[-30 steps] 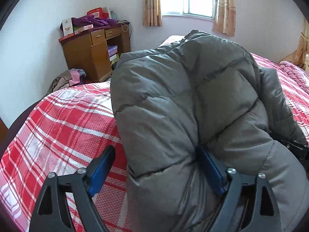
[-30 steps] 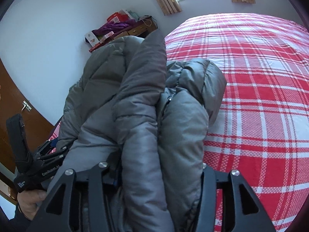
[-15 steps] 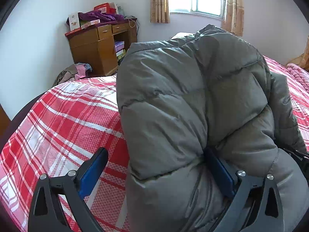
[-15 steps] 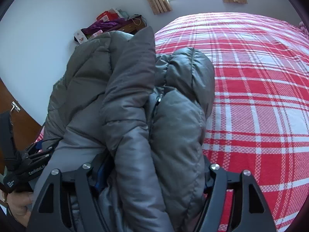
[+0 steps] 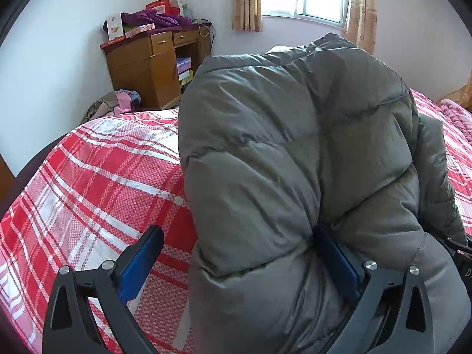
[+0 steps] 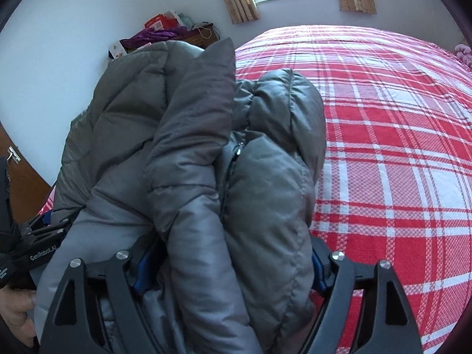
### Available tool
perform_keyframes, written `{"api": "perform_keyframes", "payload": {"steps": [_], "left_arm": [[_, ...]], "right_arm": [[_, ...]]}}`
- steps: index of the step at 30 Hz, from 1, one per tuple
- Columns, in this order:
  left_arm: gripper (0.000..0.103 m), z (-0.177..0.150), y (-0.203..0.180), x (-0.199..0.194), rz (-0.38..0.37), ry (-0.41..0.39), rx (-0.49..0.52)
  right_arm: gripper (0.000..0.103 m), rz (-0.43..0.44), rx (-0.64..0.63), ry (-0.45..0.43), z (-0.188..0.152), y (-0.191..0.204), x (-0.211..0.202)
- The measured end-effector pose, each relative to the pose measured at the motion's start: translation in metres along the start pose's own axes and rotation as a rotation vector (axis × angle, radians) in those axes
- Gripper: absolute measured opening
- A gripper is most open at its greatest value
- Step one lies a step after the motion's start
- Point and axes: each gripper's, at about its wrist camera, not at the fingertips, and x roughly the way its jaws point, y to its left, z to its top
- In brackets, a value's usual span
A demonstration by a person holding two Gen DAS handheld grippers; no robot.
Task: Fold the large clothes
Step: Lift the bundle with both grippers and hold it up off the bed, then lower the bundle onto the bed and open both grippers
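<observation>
A grey puffer jacket (image 5: 295, 159) lies bundled in thick folds on the red plaid bed (image 5: 97, 183). My left gripper (image 5: 237, 233) is open wide. Its left pad (image 5: 141, 265) hangs free over the bedspread, and its right pad (image 5: 336, 262) sits tucked in a crease of the jacket. In the right wrist view the jacket (image 6: 200, 159) bulges up between the fingers of my right gripper (image 6: 231, 247), whose jaws are opening; a dark gap shows beside its left pad (image 6: 144, 268). The left gripper (image 6: 32, 236) and a hand (image 6: 14, 309) appear at that view's left edge.
A wooden desk (image 5: 153, 65) piled with boxes and purple cloth stands against the far wall, with a heap of clothes (image 5: 118, 103) on the floor beside it. A pink blanket (image 5: 454, 112) lies at the bed's far right. A brown door (image 6: 17, 177) is at the left.
Both pairs of jaws have spread wider. The right gripper's fingers have parted from the squeezed jacket, which has puffed out between them. The jacket stays where it was.
</observation>
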Motion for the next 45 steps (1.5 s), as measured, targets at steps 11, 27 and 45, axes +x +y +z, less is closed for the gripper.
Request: {"api": "perform_keyframes", "payload": {"steps": [11,27,45], "left_arm": [[0.102,0.001,0.004,-0.003,0.005,-0.008,-0.002],[0.102,-0.004,0.001,-0.192,0.008,-0.231,-0.016],[0.102,-0.008,-0.008,-0.275,-0.039,-0.397,0.022]], "right_arm": [[0.088,-0.047,-0.005,0.022,0.01,0.012,0.007],[0.091,-0.092,-0.134,-0.124,0.021,0.068,-0.119],[0.099,-0.097,-0.265,-0.364,-0.012,0.13,-0.229]]}}
